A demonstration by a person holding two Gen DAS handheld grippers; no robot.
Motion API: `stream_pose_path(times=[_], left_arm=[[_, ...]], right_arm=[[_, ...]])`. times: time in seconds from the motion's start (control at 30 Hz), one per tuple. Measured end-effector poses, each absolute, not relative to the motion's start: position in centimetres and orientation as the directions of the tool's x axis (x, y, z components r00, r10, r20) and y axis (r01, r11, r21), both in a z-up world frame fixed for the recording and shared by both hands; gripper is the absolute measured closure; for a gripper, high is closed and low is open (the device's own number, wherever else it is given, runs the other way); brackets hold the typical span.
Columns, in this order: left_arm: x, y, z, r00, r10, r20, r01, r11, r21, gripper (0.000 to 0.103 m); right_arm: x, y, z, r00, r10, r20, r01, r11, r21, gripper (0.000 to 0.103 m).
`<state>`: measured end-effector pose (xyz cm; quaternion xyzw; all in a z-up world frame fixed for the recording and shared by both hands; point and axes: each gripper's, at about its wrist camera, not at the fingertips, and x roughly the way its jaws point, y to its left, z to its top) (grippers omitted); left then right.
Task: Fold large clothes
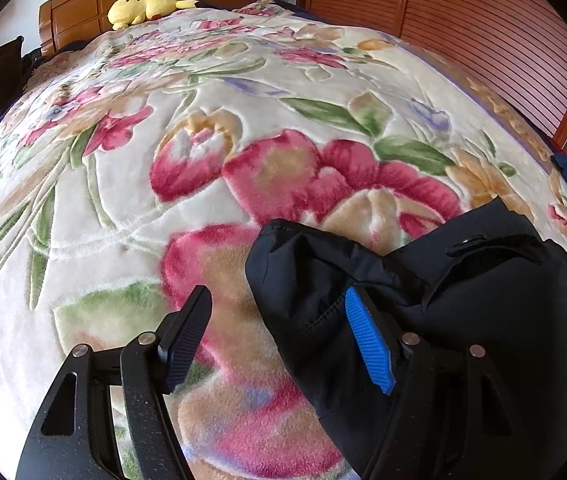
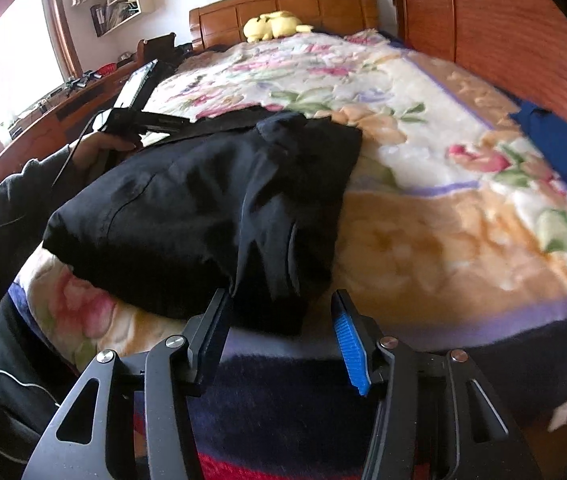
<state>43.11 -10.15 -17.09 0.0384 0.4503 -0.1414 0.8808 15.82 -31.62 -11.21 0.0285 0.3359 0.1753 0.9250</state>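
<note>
Left tool (image 1: 279,340) agape; right tool (image 2: 281,340) agape

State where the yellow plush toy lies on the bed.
The yellow plush toy lies at the far end of the floral blanket, against the wooden headboard, in both wrist views.

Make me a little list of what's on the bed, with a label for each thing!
garment: bulky black padded garment, bunched into a partly folded heap near the bed's foot
surface: fleecy cream blanket with pink flowers, covering the bed
toy: yellow plush toy, lying by the wooden headboard
left gripper: open, black cloth between its fingers
right gripper: open, just short of the garment's near edge
extra: blue fabric at the bed's right edge
</note>
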Motion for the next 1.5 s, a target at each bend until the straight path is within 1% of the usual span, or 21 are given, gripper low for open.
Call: stream_pose_path(times=[0.03,0.1,0.13,0.17,0.2,0.23,0.27,0.33,0.4,0.43,0.53,0.63,0.83,0.97,1.07,1.13,1.3,1.5], left_arm=[[43.1,-10.2,-17.1,0.546,-0.231,-0.806,0.297,0.952,-0.072,0.04],[43.3,-10.3,-17.1,0.535,-0.24,-0.81,0.305,0.949,-0.079,0.044],[43.3,-10.4,-17.1,0.529,-0.249,-0.811,0.312,0.946,-0.087,0.051],[43.3,-10.5,-17.1,0.525,-0.258,-0.811,0.319,0.943,-0.093,0.054],[43.2,-10.7,-17.0,0.522,-0.262,-0.812,0.325,0.941,-0.094,0.061],[43.0,-11.0,-16.9,0.522,-0.263,-0.812,0.337,0.937,-0.086,0.069],[42.8,-11.3,-16.9,0.522,-0.266,-0.81,0.347,0.934,-0.082,0.074],[42.5,-11.5,-16.5,0.528,-0.267,-0.806,0.341,0.936,-0.086,0.087],[42.1,-11.2,-15.6,0.548,-0.271,-0.792,0.321,0.942,-0.1,0.093],[41.9,-11.0,-15.1,0.56,-0.269,-0.783,0.315,0.944,-0.098,0.095],[40.8,-10.7,-13.0,0.6,-0.26,-0.757,0.311,0.947,-0.079,0.097],[39.6,-10.7,-10.1,0.636,-0.269,-0.724,0.316,0.946,-0.073,0.097],[37.0,-12.9,-4.1,0.709,-0.28,-0.648,0.342,0.939,-0.033,0.098],[36.0,-15.8,-0.9,0.738,-0.291,-0.609,0.362,0.932,-0.007,0.098],[35.4,-19.0,1.8,0.754,-0.313,-0.577,0.39,0.921,0.009,0.099],[35.4,-21.7,3.4,0.746,-0.341,-0.573,0.426,0.905,0.016,0.099],[35.6,-30.1,7.3,0.746,-0.393,-0.537,0.496,0.866,0.056,0.099],[35.6,-40.1,11.1,0.725,-0.485,-0.489,0.581,0.812,0.055,0.099]], right_arm=[[16.1,-31.5,-11.4,0.708,0.35,-0.613,-0.31,0.934,0.176,0.05],[16.5,-31.2,-11.7,0.701,0.36,-0.615,-0.314,0.931,0.187,0.05],[16.7,-31.3,-11.8,0.699,0.367,-0.614,-0.314,0.929,0.198,0.05],[16.8,-31.3,-11.9,0.697,0.375,-0.611,-0.313,0.926,0.212,0.05],[16.9,-31.4,-12.0,0.695,0.383,-0.608,-0.312,0.923,0.224,0.051],[16.9,-31.5,-12.1,0.693,0.394,-0.604,-0.315,0.919,0.237,0.055],[16.9,-31.5,-12.2,0.69,0.401,-0.602,-0.319,0.916,0.245,0.057],[16.9,-31.6,-12.3,0.684,0.422,-0.595,-0.331,0.906,0.263,0.067],[16.6,-31.8,-12.3,0.684,0.445,-0.577,-0.34,0.895,0.287,0.08],[16.6,-32.0,-12.3,0.691,0.452,-0.564,-0.343,0.892,0.295,0.083],[15.9,-32.4,-11.7,0.725,0.454,-0.519,-0.351,0.891,0.289,0.089],[15.2,-32.9,-10.3,0.766,0.444,-0.464,-0.358,0.895,0.267,0.092],[14.8,-35.7,-7.6,0.818,0.425,-0.387,-0.362,0.904,0.227,0.093],[14.1,-39.1,-5.4,0.863,0.37,-0.344,-0.334,0.929,0.161,0.094],[13.8,-42.8,-3.7,0.886,0.335,-0.321,-0.307,0.942,0.137,0.094],[13.6,-45.5,-2.5,0.902,0.303,-0.307,-0.281,0.953,0.116,0.094],[11.8,-52.4,1.1,0.947,0.183,-0.265,-0.178,0.983,0.046,0.094],[7.7,-59.5,4.2,0.971,0.013,-0.238,-0.022,0.999,-0.037,0.094]])
